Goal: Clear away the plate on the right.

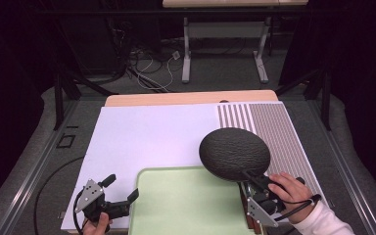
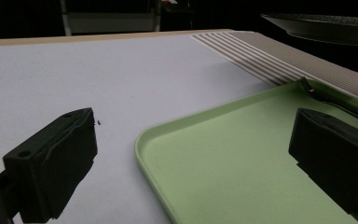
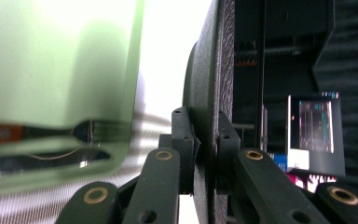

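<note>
A black, rough-textured round plate hangs over the table's right half, just past the far right corner of a pale green tray. My right gripper is shut on the plate's near rim; in the right gripper view the rim stands edge-on between the pads. My left gripper is open at the tray's near left corner, one jaw over the white sheet and one over the tray. A metal fork lies at the tray's right rim.
A white sheet covers most of the table, with a grey striped mat at the right. The wooden table edge runs along the back. Table legs and cables lie on the floor beyond.
</note>
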